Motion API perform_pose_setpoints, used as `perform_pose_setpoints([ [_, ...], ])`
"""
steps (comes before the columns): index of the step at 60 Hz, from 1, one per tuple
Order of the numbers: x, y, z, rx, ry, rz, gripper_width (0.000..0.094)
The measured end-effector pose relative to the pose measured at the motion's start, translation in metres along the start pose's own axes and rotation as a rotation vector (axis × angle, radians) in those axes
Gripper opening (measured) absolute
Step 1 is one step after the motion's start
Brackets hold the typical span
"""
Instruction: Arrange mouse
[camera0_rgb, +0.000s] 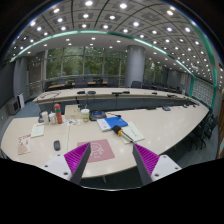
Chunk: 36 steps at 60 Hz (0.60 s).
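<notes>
You are looking across a large meeting room with a dark ceiling dotted with round lights and a curved light strip, glass walls at the far side, and a ring of long pale conference tables (150, 125) that sweeps around an open middle. Your gripper (112, 160) is held above the near stretch of that table, its two fingers spread wide with nothing between them; the magenta pads (146, 158) on their inner faces stand well apart. Take the pink mouse pad (99, 150) as your landmark: it lies flat on the table between the fingers and just ahead of them, partly covered by your left finger. The mouse (57, 145), a small dark thing, sits on the bare table to the left of the pink mouse pad, apart from it and outside your left finger. Further left of the pad, near the table's edge, a sheet of paper (22, 146) lies flat. Beyond the pad, towards the table's inner edge, lies a blue object (116, 122) among some white papers (132, 133); you cannot tell what it is. Beyond and to the left of the pad stands a small cluster of bottles and containers (56, 116), one with a red cap, too small to name more exactly. Dark chairs (210, 125) stand along the right side of the table.
</notes>
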<state>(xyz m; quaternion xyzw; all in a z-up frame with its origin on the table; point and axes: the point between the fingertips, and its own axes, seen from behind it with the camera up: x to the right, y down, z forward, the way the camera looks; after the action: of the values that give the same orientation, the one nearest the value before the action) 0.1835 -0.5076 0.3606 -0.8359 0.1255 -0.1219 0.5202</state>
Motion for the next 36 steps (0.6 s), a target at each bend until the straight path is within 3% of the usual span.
perform_pose_setpoints([
  [8,-0.007,0.024,0.008,-0.044,-0.012,-0.005,0.0855],
  [21,-0.050,0.121,0.065,-0.120,-0.080,-0.065,0.0852],
  [36,-0.192,0.213,0.137,-0.153,-0.287,-0.064,0.0852],
])
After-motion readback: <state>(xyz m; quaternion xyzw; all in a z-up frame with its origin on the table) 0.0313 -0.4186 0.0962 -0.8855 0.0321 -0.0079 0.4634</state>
